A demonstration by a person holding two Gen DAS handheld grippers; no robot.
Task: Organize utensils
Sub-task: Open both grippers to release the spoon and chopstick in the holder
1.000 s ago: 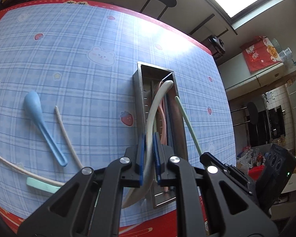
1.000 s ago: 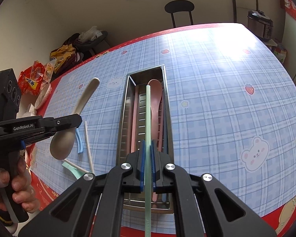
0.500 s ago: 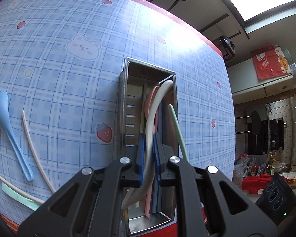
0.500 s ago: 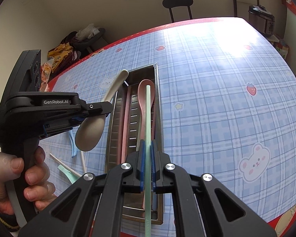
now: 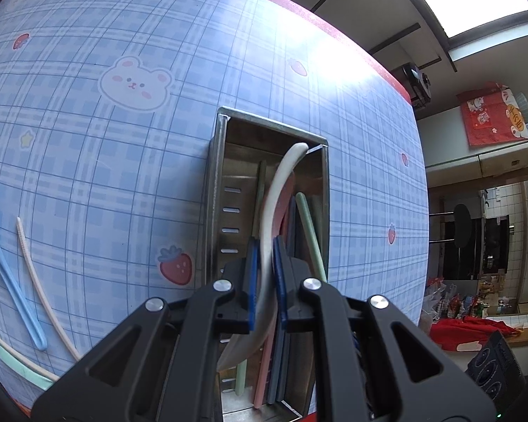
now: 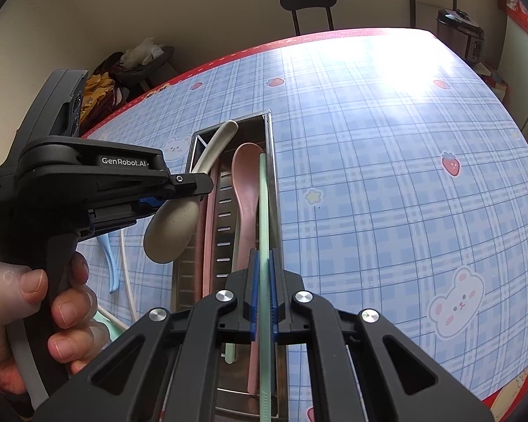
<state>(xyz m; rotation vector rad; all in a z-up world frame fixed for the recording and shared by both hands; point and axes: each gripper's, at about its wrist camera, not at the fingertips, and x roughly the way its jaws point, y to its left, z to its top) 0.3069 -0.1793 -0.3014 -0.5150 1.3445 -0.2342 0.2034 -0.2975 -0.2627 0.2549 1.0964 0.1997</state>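
Note:
A long steel utensil tray (image 5: 217, 176) (image 6: 273, 190) lies on the blue checked tablecloth. My left gripper (image 5: 264, 256) (image 6: 172, 195) is shut on a cream spoon (image 5: 281, 176) (image 6: 172, 232), held tilted over the tray, its handle tip near the far corner. My right gripper (image 6: 262, 274) is shut on a thin green chopstick (image 6: 263, 211) (image 5: 308, 221), which runs along the tray's right side. Inside the tray lie a pink spoon (image 6: 244, 183) and other pink, green and dark utensils.
Left of the tray on the cloth lie a light blue spoon (image 5: 3, 256), a cream chopstick (image 5: 40, 281) and a mint green utensil (image 5: 21, 362). A person's hand (image 6: 35, 316) grips the left gripper's handle. The red table edge (image 6: 228, 58) and a black chair (image 6: 308, 3) lie beyond.
My left gripper has carried the cream spoon sideways from beside the tray to over it, and lower. My right gripper with the green chopstick has come slightly closer to the tray.

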